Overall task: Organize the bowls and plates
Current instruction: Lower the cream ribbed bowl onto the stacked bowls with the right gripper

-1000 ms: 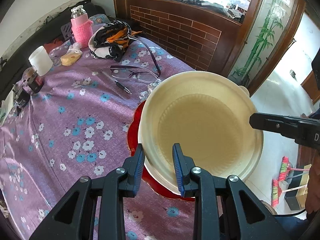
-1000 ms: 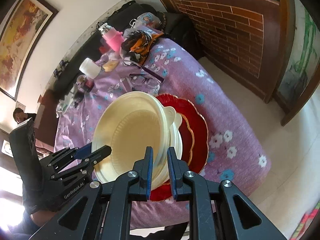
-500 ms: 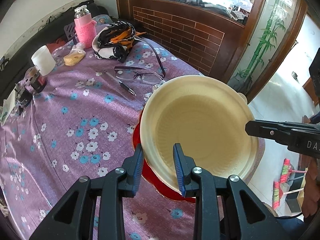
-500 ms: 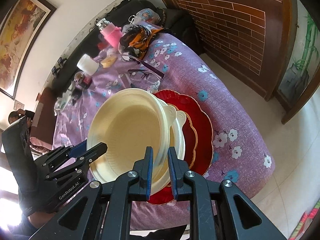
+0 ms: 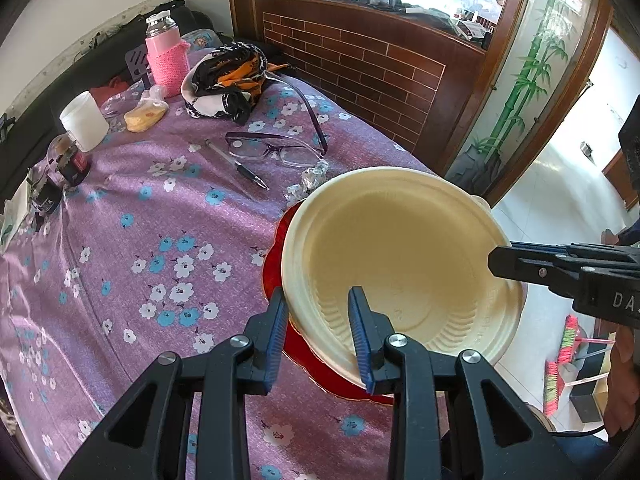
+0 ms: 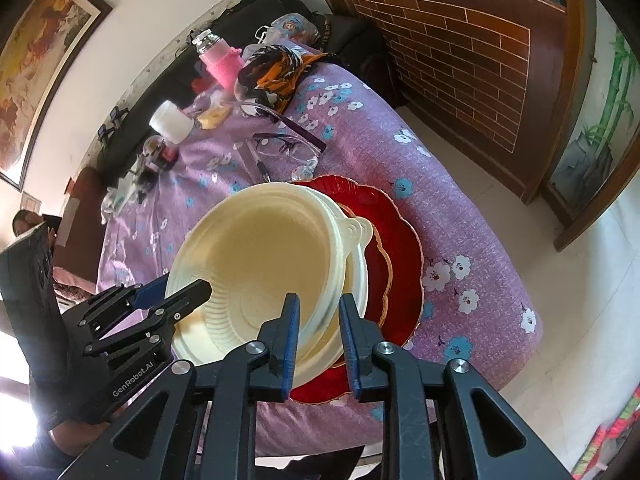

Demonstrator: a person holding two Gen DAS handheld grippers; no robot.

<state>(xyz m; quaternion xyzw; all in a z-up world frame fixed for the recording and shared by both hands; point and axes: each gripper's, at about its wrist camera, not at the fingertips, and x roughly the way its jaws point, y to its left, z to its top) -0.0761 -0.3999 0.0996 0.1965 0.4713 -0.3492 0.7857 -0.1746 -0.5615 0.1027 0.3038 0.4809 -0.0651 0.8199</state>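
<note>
A cream bowl (image 5: 400, 256) is held tilted over a stack: a second cream bowl (image 6: 356, 276) on red plates (image 6: 400, 256) at the near edge of the purple flowered table. My left gripper (image 5: 320, 336) is shut on the top bowl's near rim, one finger inside and one outside. My right gripper (image 6: 318, 336) is shut on the opposite rim; it shows in the left wrist view (image 5: 520, 268) from the right. The red plate (image 5: 272, 276) peeks out under the bowl.
Glasses (image 5: 276, 152), a pen (image 5: 240, 168) and crumpled foil (image 5: 312, 178) lie just beyond the stack. Farther back stand a pink bottle (image 5: 166, 56), a patterned cloth (image 5: 228, 76), a white cup (image 5: 84, 120) and small jars (image 5: 72, 160). A brick-patterned wooden counter (image 5: 360, 60) borders the table's far side.
The top bowl has been lowered slightly toward the stack and tilted, both grippers keeping their hold on its rim.
</note>
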